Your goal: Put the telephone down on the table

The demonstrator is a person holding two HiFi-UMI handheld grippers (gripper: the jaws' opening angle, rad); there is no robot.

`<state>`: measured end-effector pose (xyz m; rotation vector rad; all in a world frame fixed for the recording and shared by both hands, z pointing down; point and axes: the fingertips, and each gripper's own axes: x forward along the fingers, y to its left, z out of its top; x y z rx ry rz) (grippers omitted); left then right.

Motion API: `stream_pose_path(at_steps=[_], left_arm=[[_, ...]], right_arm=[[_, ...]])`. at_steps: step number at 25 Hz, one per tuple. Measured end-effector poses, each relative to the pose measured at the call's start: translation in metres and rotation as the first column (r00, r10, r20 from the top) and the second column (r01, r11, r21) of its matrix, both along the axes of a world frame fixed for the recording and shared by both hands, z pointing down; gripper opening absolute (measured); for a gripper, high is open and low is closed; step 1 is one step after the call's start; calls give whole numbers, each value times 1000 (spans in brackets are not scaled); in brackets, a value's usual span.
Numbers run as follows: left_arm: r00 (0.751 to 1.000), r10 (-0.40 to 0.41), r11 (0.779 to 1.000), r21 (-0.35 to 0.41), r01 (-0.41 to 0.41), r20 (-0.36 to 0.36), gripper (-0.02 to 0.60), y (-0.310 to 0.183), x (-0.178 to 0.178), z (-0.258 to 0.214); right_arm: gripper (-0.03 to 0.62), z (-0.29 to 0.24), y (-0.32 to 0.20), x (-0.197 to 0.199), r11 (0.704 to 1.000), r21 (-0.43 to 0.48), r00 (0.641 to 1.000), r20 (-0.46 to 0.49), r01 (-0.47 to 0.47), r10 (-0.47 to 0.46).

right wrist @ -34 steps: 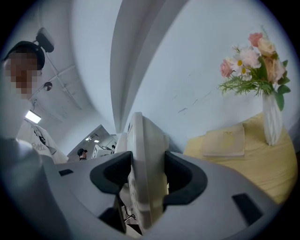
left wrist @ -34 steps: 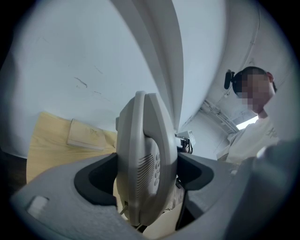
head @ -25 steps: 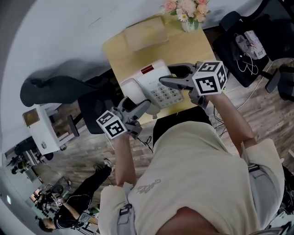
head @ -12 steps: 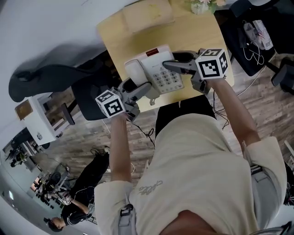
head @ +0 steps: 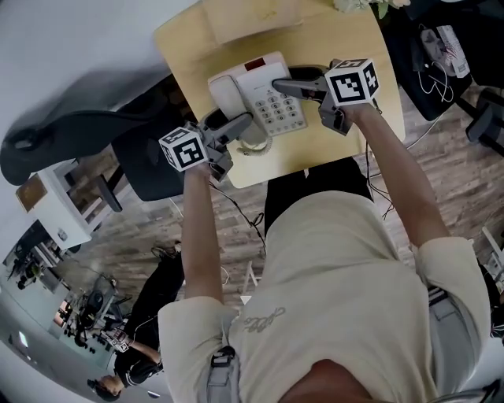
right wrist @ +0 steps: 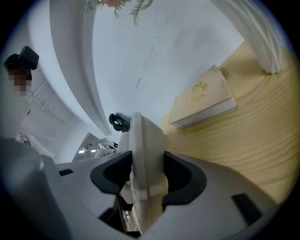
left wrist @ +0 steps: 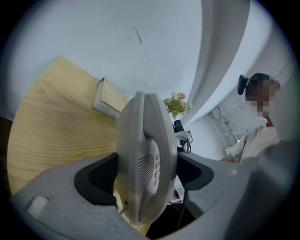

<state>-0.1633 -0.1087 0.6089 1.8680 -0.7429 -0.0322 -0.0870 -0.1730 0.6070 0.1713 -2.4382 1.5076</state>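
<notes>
A white desk telephone with a grey keypad and a red display strip is held over the near left part of the wooden table. Whether it touches the tabletop I cannot tell. My left gripper is shut on its left side by the handset. My right gripper is shut on its right edge. In the left gripper view the telephone stands edge-on, pinched between the jaws of that gripper. The right gripper view shows the thin edge of the telephone clamped in the right gripper.
A cream book lies at the table's far edge, also seen as the book beyond the right jaws. A flower bunch stands at the far corner. A black chair is left of the table, a dark bag with cables to the right.
Both grippers have carried the telephone away from the person, from the table's near edge farther in over the tabletop. Both stay shut on it.
</notes>
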Motion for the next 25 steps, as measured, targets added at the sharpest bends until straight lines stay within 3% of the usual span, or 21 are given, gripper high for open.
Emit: stream_pose_path(at_steps=[13, 25], left_arm=[[999, -37, 995, -89, 34, -32, 387, -29, -2, 48], [1000, -9, 990, -143, 7, -16, 387, -35, -1, 70]], right_arm=[[218, 52, -32, -2, 997, -57, 998, -30, -50, 48], [220, 76, -38, -5, 996, -75, 994, -99, -57, 50]])
